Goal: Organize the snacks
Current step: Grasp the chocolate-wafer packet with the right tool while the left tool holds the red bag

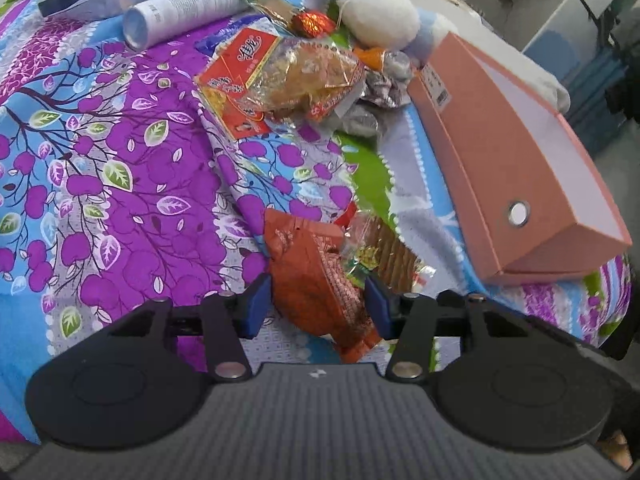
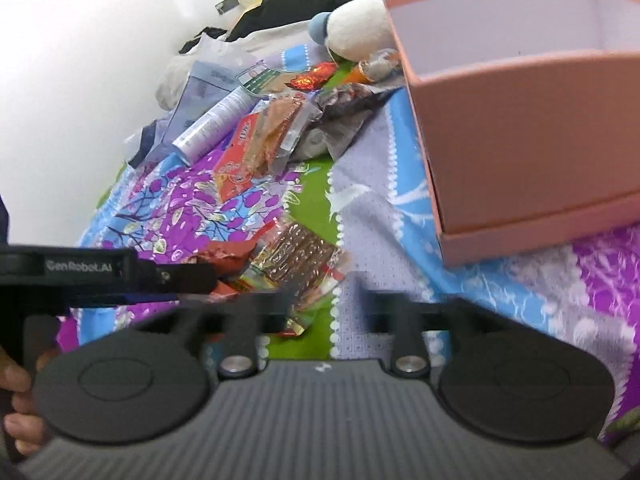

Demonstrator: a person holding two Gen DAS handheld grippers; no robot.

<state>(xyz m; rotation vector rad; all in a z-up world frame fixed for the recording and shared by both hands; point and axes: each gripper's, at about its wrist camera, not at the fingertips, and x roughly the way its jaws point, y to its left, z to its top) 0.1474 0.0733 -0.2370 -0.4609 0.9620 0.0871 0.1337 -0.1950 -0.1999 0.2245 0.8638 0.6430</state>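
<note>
My left gripper (image 1: pixel 318 306) has its blue pads pressed on both sides of an orange-red snack packet (image 1: pixel 316 276), just above the patterned bedsheet (image 1: pixel 120 184). A clear-wrapped brown wafer packet (image 1: pixel 386 248) lies right beside it. In the right wrist view that wafer packet (image 2: pixel 304 260) rests on the sheet, its near end by one finger of my right gripper (image 2: pixel 328 308), which is open and holds nothing. The open pink box (image 1: pixel 500 152) (image 2: pixel 520 140) stands to the right, its white inside bare where visible.
Further back lies a pile: a red carton (image 1: pixel 236 76), a clear bag of golden pastry (image 1: pixel 316 72), silver wrappers (image 1: pixel 380 92), a red foil sweet (image 1: pixel 312 24), a white tube (image 1: pixel 184 8) and a plush toy (image 1: pixel 376 12). A hand (image 2: pixel 16 392) shows at the left edge.
</note>
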